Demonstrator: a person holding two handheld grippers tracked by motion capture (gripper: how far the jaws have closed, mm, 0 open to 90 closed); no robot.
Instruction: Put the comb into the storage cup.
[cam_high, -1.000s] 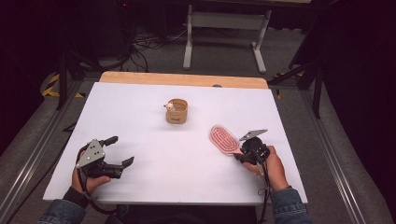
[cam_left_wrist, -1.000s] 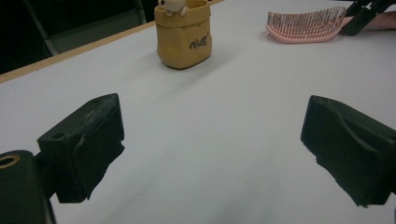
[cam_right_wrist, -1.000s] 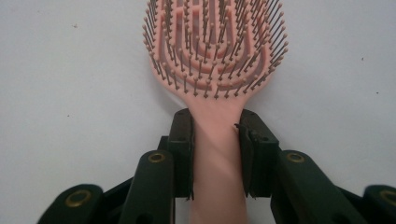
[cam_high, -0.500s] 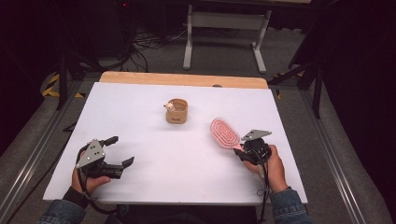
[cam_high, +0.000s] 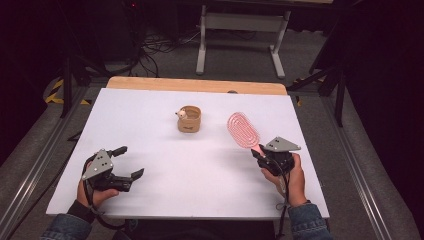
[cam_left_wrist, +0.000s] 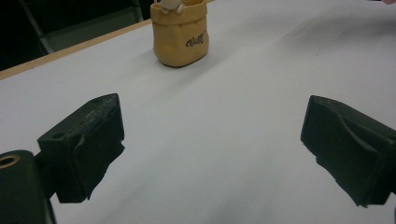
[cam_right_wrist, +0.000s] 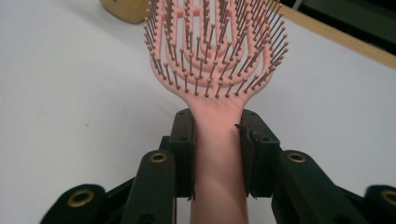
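Right gripper (cam_high: 261, 154) is clamped on the brush (cam_high: 243, 130) handle, one jaw on each side of it, seen clearly in the right gripper view (cam_right_wrist: 217, 154). Brush (cam_right_wrist: 215, 51) is pink, vented head with bristles facing the camera, head sticking straight out ahead of the jaws and held off the table (cam_high: 150, 125). In the high view the head reaches forward-left of the right hand (cam_high: 287, 175).

Left gripper (cam_high: 127, 162) has jaws spread wide with nothing between them; left gripper view (cam_left_wrist: 212, 154) shows bare white tabletop in the gap. Left hand (cam_high: 95, 192) holds it low near the table's near-left edge.

Tan cup (cam_left_wrist: 180, 32) sits well ahead of the left gripper, slightly left of its centreline, upright, a small pale figure in its top. In the high view the cup (cam_high: 189, 119) is just left of the brush head, apart from it.
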